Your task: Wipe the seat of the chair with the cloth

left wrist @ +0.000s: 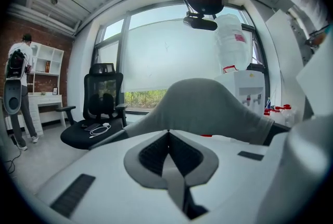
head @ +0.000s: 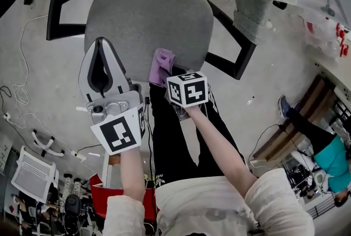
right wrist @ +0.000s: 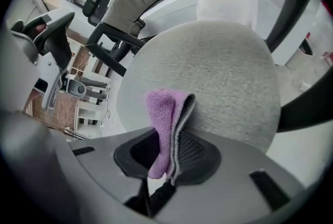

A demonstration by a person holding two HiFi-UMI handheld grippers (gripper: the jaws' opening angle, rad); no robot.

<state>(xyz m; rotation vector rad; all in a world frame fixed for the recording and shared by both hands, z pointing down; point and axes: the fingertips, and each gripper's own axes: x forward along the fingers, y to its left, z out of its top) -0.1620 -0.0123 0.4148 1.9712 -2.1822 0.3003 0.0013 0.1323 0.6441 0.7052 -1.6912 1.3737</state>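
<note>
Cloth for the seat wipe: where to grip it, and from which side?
Grip the folded cloth across its stacked layers at one end, coming in from the seat's front edge. The right gripper has it that way: jaws shut on the lower end, with the free folded end sticking out past them toward the seat.

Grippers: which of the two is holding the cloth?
The right gripper: its fingers are shut on the purple cloth at the grey seat's near edge. The left gripper is shut on nothing.
</note>
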